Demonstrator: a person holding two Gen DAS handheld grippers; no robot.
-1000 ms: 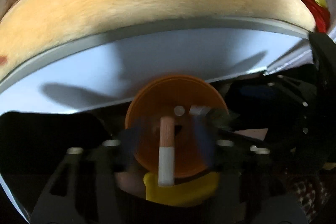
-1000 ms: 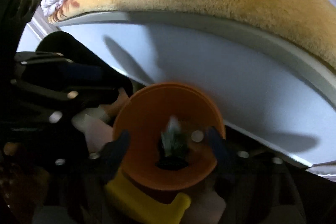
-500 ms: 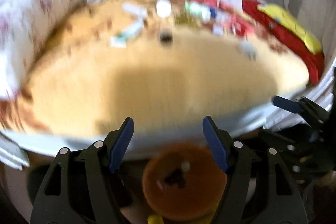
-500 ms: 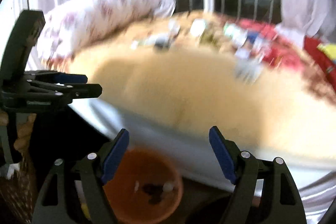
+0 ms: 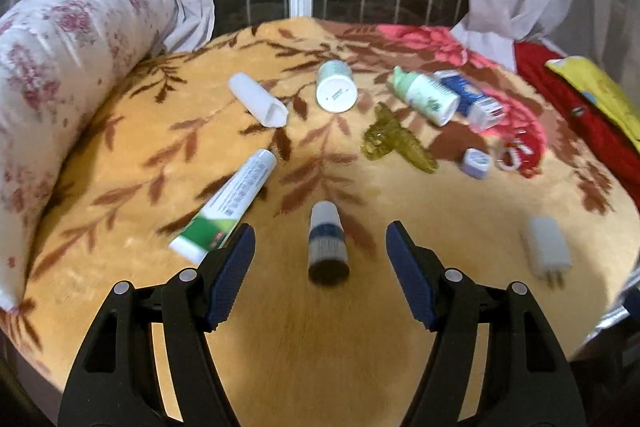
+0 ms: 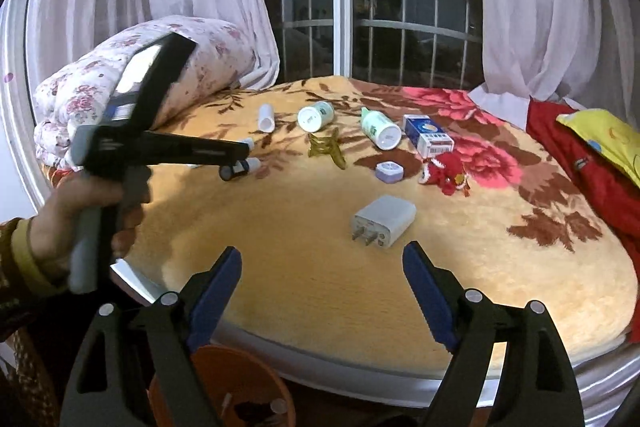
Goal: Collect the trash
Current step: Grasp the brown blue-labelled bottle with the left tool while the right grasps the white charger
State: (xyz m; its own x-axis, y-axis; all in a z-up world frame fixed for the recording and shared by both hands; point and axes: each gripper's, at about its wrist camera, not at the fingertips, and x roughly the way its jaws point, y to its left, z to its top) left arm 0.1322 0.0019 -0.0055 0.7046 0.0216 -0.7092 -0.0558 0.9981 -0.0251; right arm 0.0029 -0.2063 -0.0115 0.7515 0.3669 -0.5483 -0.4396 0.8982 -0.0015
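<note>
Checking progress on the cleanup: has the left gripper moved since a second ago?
Yes. The left gripper rose from the orange bin below the bed edge to above the blanket.

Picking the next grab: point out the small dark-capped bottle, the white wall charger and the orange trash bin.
small dark-capped bottle [image 5: 327,242]: left wrist view, on its label band.
white wall charger [image 6: 385,215]: right wrist view, on its top face.
orange trash bin [image 6: 224,367]: right wrist view, on its rim.
</note>
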